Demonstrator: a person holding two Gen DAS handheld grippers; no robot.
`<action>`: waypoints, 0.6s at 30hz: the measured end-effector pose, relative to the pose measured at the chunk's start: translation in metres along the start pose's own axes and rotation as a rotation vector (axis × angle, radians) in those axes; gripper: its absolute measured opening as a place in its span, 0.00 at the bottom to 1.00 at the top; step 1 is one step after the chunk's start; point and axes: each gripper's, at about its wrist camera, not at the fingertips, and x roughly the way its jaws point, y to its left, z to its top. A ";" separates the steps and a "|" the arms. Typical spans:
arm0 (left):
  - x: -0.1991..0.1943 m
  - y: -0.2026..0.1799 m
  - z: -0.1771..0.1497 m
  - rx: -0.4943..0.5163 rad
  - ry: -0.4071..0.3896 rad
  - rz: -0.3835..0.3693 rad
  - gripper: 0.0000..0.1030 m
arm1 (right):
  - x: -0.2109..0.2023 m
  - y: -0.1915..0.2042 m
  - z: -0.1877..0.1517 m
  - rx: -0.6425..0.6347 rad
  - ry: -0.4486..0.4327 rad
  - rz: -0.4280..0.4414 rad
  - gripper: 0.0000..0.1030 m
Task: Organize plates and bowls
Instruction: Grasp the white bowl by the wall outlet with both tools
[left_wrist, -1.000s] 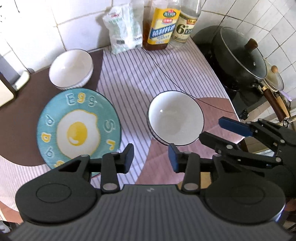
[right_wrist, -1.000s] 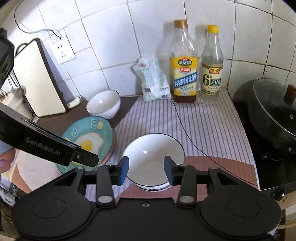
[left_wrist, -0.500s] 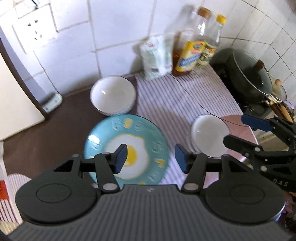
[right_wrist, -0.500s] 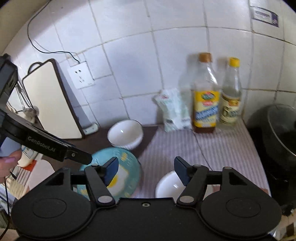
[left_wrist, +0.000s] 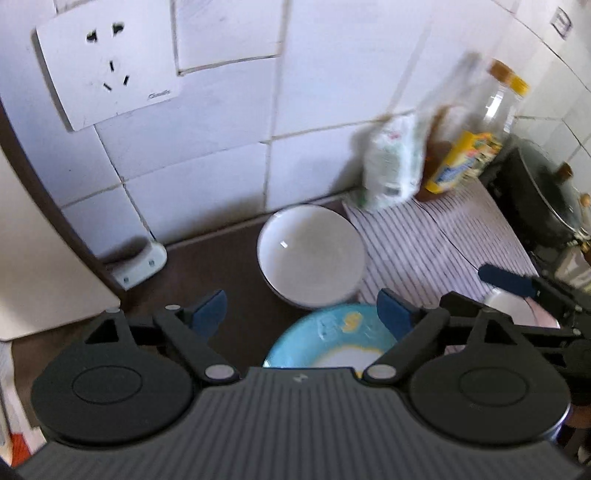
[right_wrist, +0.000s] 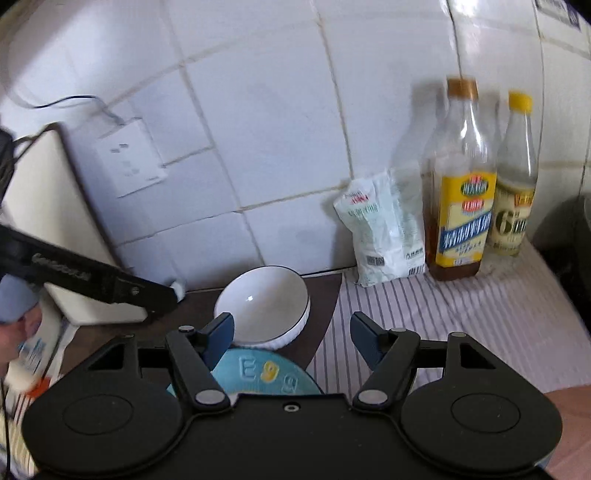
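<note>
Left gripper (left_wrist: 301, 308) tipped steeply downward, jaws opening wide, blue pads far apart, nothing between them. Right gripper (right_wrist: 291, 334) angled gently downward, jaws spread, nothing gripped. Right gripper's dark finger with blue pad pokes into left wrist view at right edge. Left gripper's black body crosses right wrist view at left; hand (right_wrist: 11, 314) partly visible at that edge.

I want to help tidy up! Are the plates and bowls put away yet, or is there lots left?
Nothing looks tidied yet. The white bowl by the wall, the blue egg plate and a second bowl all lie apart on the counter. Both the left gripper and the right gripper hold nothing; the left's jaws are opening. All stacking is left.
</note>
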 end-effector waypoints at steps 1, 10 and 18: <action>0.007 0.006 0.001 -0.004 -0.016 -0.012 0.86 | 0.010 -0.002 0.000 0.034 0.005 -0.005 0.72; 0.073 0.045 0.016 -0.057 0.034 0.001 0.85 | 0.094 -0.032 0.005 0.533 0.150 0.008 0.71; 0.116 0.051 0.021 -0.059 0.130 -0.035 0.81 | 0.136 -0.032 0.006 0.555 0.197 -0.007 0.56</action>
